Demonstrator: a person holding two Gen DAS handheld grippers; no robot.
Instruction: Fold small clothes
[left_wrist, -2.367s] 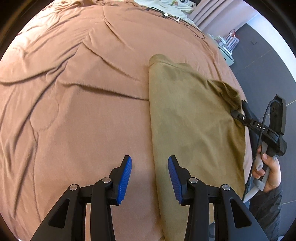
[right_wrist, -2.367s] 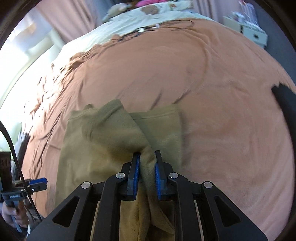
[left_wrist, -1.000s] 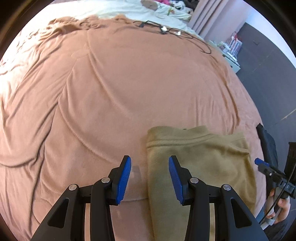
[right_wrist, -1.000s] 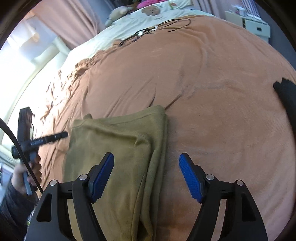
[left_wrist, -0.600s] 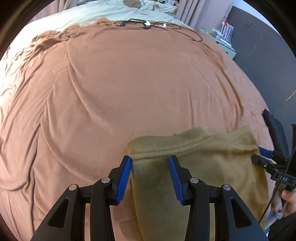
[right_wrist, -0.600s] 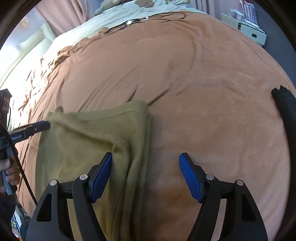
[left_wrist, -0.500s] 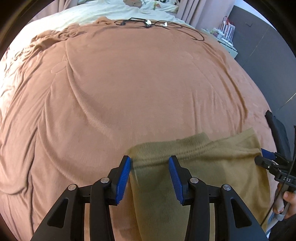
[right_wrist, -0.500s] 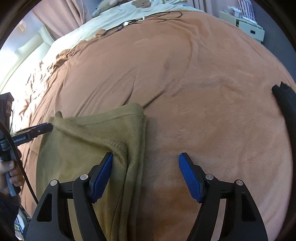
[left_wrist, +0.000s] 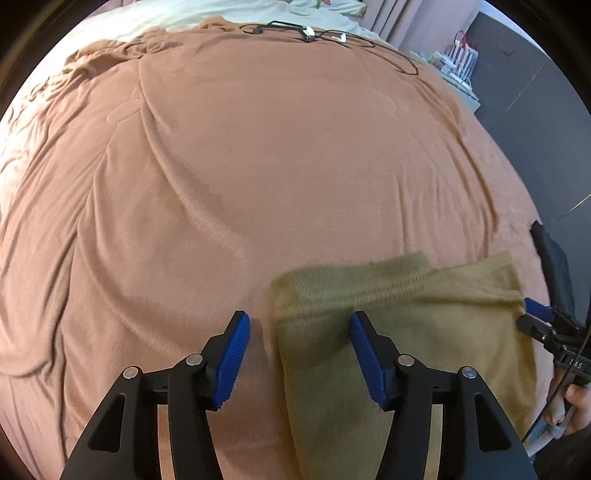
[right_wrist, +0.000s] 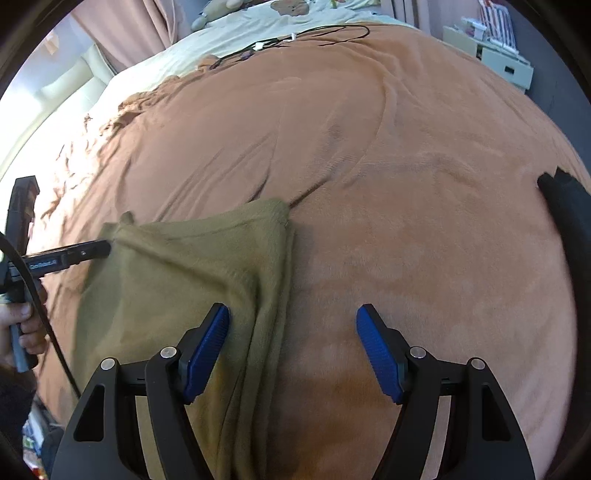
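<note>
Olive-green fleece garment (left_wrist: 406, 332) lies folded flat on the brown blanket (left_wrist: 277, 166), at five o'clock in the left view. Left gripper (left_wrist: 299, 350) jaws are opening astride its left edge; right gripper (right_wrist: 291, 350) gapes wide over its right edge, gripping nothing.

Little can be read here. In the left wrist view, the right claw (left_wrist: 532, 316) at the right edge carries a small white print on its black body; only the letters "AS" come out clearly, with a blurred character before them. In the right wrist view, the left claw (right_wrist: 105, 248) at the left edge bears a short line of white print along its black finger, too small and blurred to make out. The bed's brown blanket (left_wrist: 288, 155) and the olive garment (left_wrist: 424, 332) carry no legible print.
</note>
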